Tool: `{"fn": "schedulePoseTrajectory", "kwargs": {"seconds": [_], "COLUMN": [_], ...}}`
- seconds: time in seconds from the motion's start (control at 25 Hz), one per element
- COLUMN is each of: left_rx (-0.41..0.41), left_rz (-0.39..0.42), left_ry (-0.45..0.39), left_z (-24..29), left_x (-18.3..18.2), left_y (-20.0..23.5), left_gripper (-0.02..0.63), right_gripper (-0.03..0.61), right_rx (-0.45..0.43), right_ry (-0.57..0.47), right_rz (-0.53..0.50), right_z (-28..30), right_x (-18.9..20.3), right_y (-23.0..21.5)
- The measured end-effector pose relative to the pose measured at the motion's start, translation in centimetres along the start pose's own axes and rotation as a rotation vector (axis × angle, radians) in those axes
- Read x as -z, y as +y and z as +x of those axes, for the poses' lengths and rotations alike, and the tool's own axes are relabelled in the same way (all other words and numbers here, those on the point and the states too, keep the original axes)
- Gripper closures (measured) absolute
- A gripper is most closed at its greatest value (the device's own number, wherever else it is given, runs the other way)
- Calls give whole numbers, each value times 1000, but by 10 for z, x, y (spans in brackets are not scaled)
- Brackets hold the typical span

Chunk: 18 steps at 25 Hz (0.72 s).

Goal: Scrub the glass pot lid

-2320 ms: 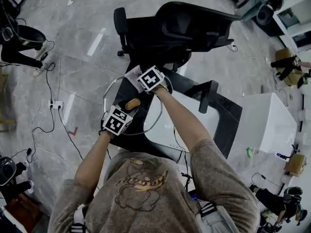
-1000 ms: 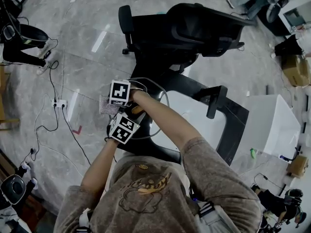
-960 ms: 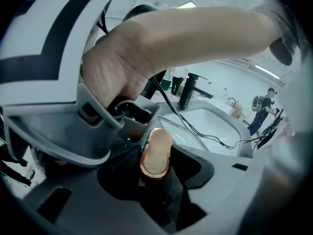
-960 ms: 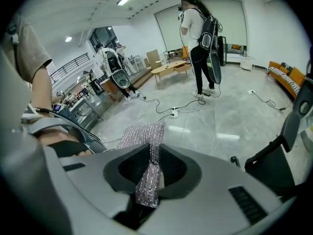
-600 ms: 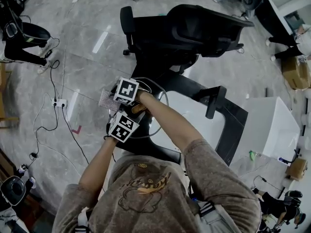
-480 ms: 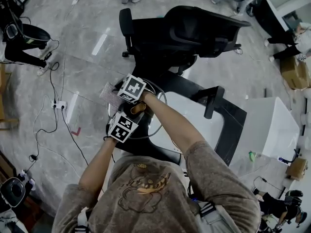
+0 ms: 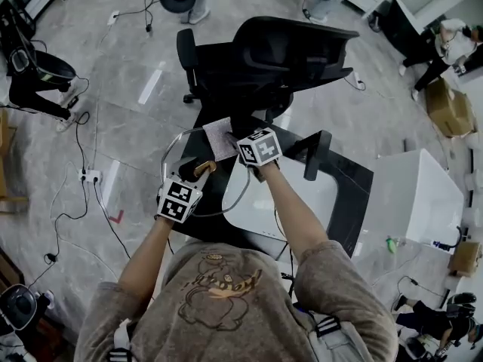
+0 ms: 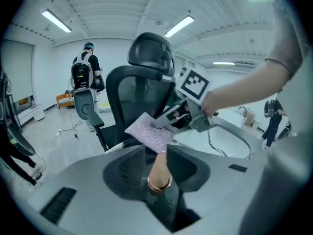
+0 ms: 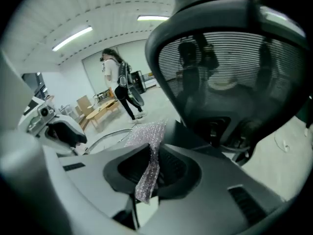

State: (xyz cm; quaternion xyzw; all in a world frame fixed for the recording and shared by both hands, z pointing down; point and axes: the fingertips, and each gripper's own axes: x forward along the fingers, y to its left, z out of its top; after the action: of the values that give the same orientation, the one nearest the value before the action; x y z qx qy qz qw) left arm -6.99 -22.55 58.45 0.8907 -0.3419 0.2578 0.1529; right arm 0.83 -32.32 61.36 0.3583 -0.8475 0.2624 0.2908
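The glass pot lid (image 7: 175, 157) is held up off the black table by its copper-coloured knob (image 7: 202, 168). My left gripper (image 7: 196, 176) is shut on that knob (image 8: 159, 173); its jaws have just been closing a little with the knob between them. My right gripper (image 7: 238, 143) is shut on a grey, glittery scrub cloth (image 7: 220, 137) at the lid's far right edge. In the left gripper view the cloth (image 8: 149, 131) hangs just above the knob, with the right gripper (image 8: 188, 117) behind it. From the right gripper view the cloth (image 9: 149, 165) trails between the jaws, and the lid's rim (image 9: 105, 138) shows at left.
A black office chair (image 7: 272, 59) stands just beyond the table (image 7: 339, 202). A white box (image 7: 419, 194) sits to the right. Cables and a power strip (image 7: 87, 176) lie on the floor at left. People stand around the room's edges (image 7: 30, 74).
My right gripper has swung the cloth from the lid's left side across to its far right edge. The left gripper and lid have lifted slightly.
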Motion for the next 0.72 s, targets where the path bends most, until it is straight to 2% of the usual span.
{"fn": "schedulePoseTrajectory", "kwargs": {"seconds": [0.04,0.08,0.16,0.28,0.4,0.56,0.72], "left_rx": [-30,-56,-84,-97,-107,-110,-107], "left_rz": [-41,-91,-178,-228,-233,-234,-214], "left_ry": [-21,-31,-32,-33,-64,-133,-190], "left_z": [-5,-9,-15,-24,-33,-49,-71], "left_x": [-4,-6,-7,-13,-28,-53,-71], "left_y": [6,11,18,18,11,-2,-15], "left_gripper": [534,595,597,597,597,597,595], "right_gripper": [502,502,503,503,503,503,503], "right_rx": [20,38,77,138,173,234,257], "right_ry": [-17,-33,-60,-114,-202,-314,-408], "right_rz": [40,76,135,198,240,252,254], "right_z": [-10,-20,-38,-66,-96,-140,-178], "right_x": [8,17,31,38,36,31,25], "right_y": [-5,-9,-15,-17,-6,23,58]}}
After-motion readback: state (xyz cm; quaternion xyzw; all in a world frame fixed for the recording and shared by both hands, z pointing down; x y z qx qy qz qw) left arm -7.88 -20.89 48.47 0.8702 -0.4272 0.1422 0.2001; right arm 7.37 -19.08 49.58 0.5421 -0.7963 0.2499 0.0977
